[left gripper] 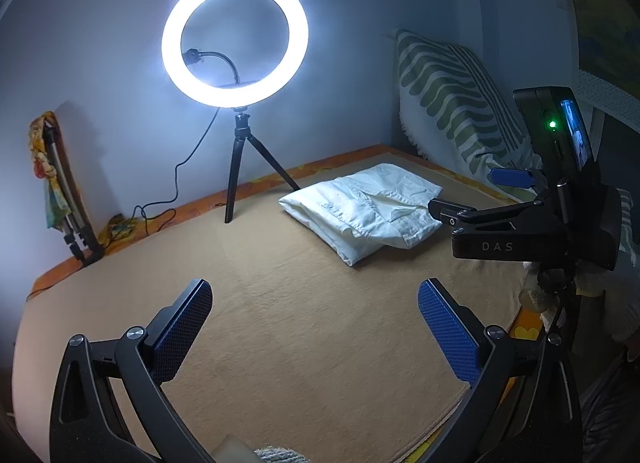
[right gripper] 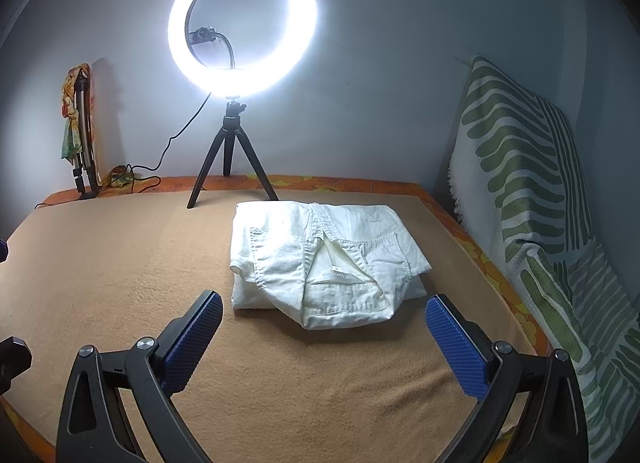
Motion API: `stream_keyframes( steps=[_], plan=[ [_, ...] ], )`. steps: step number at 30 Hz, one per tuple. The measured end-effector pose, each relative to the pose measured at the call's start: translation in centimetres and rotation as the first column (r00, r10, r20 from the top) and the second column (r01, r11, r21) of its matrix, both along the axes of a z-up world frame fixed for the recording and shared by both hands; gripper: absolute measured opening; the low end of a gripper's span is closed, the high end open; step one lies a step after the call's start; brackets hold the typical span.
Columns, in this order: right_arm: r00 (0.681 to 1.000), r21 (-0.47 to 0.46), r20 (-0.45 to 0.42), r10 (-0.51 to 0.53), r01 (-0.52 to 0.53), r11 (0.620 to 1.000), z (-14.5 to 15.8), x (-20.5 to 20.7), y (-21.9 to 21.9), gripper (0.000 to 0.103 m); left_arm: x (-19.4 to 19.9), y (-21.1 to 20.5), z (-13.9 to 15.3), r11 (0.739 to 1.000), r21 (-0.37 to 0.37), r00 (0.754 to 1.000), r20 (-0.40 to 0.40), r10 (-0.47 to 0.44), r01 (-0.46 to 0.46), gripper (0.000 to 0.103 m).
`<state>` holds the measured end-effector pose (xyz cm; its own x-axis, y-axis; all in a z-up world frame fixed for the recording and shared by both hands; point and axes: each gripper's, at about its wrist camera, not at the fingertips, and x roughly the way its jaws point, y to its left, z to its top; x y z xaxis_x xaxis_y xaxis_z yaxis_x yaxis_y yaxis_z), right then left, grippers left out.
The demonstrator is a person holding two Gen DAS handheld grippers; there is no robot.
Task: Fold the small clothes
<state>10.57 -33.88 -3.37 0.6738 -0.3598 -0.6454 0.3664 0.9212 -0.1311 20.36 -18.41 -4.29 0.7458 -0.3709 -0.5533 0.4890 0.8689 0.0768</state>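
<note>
A white folded garment lies on the tan blanket, collar side toward me, in a compact bundle. It also shows in the left wrist view, at the right middle. My right gripper is open and empty, its blue pads just short of the garment's near edge. My left gripper is open and empty over bare blanket, to the left of and nearer than the garment. The right gripper shows from the side in the left wrist view, close to the garment's right edge.
A lit ring light on a black tripod stands at the back of the bed, its cable trailing left. A folded stand with a colourful cloth leans against the wall at the left. A green striped pillow leans at the right.
</note>
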Motion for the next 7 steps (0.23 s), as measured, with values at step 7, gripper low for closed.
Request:
stream_keyframes(
  steps=[7],
  plan=[
    [1.0, -0.008, -0.007, 0.008, -0.008, 1.0, -0.33, 0.4, 0.03, 0.103, -0.21, 0.43, 0.2, 1.0, -0.008, 1.0, 0.007, 0.003, -0.003, 0.103]
  ],
)
